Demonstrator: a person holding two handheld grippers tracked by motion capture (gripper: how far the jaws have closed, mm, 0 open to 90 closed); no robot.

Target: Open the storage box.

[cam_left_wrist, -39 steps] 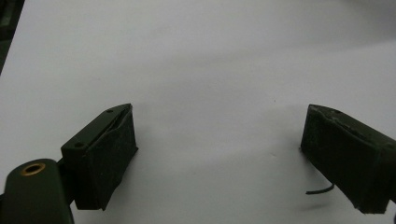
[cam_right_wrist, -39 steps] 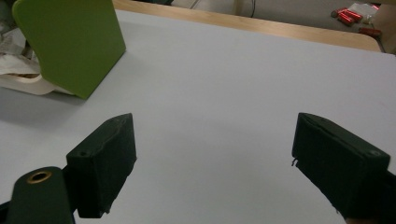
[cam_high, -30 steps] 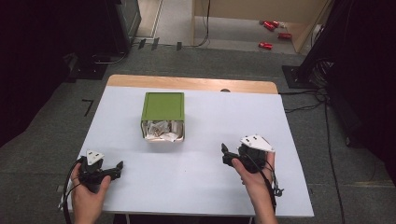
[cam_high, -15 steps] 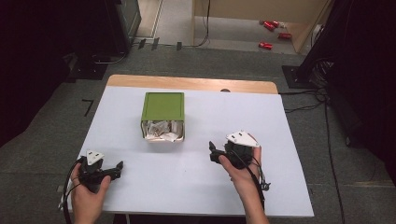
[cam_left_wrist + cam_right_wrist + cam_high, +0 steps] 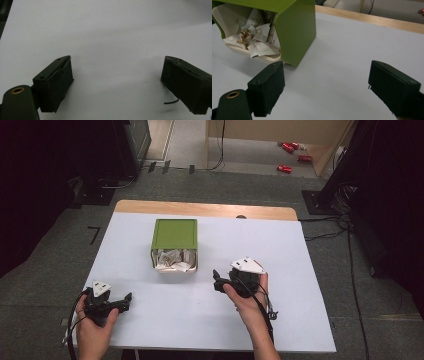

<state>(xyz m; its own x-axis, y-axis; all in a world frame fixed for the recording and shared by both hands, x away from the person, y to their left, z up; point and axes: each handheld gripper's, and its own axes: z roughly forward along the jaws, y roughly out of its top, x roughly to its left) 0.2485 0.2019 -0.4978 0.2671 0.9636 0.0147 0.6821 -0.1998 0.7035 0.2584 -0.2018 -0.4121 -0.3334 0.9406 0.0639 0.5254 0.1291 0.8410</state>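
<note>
- Right claw: jaws wide apart, nothing between them, hovering low over the white counter, tips pointing left and forward.
- From it, the green plastic box with a white inner bin of crumpled paper scraps sits near, forward and to the left; its open end faces the person's edge of the counter.
- Box's long axis runs front to back.
- Left claw: jaws spread wide, empty, near the front-left corner, farther from the box.
- Right claw is nearer, likely the one to reach.
</note>
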